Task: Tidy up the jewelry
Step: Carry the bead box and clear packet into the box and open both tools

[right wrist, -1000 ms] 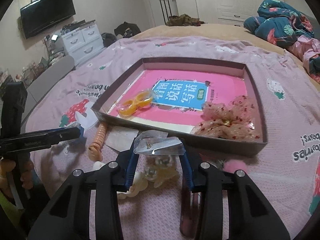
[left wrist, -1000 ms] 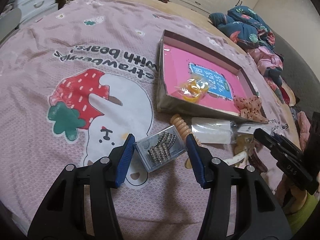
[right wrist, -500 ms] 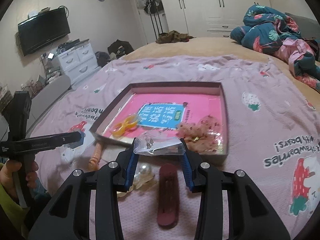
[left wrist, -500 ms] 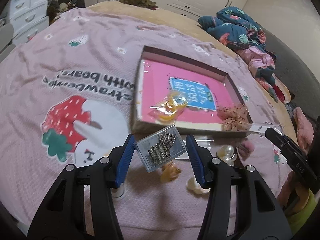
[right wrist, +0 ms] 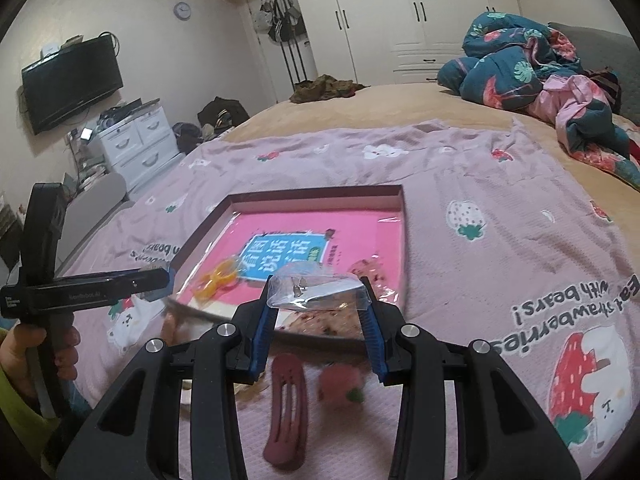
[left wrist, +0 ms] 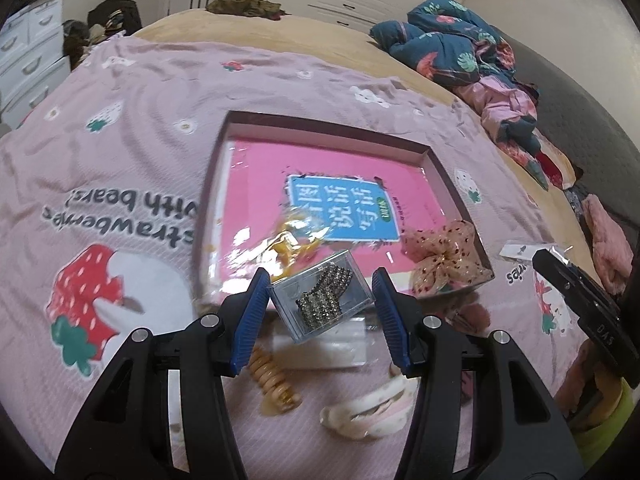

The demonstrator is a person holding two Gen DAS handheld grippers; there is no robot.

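Note:
My left gripper (left wrist: 322,294) is shut on a clear plastic box (left wrist: 325,297) with a rhinestone piece inside, held above the near edge of the brown tray (left wrist: 320,127). My right gripper (right wrist: 318,300) is shut on a small clear bag of earrings (right wrist: 314,290), held above the tray's near rim (right wrist: 316,194). The tray holds a pink book, an orange item in plastic (left wrist: 290,242) and a sheer dotted bow (left wrist: 442,256). The right gripper shows at the right in the left wrist view (left wrist: 576,284); the left gripper shows at the left in the right wrist view (right wrist: 100,284).
On the pink strawberry blanket (left wrist: 120,184) in front of the tray lie a tan spiral hair tie (left wrist: 272,376), a white clip (left wrist: 372,408), a dark red hair clip (right wrist: 286,408) and a pink pom (right wrist: 340,386). Piled bedding (right wrist: 528,76) lies at the far right.
Both grippers have risen and moved forward towards the tray with their loads. The tray now sits closer under both grippers.

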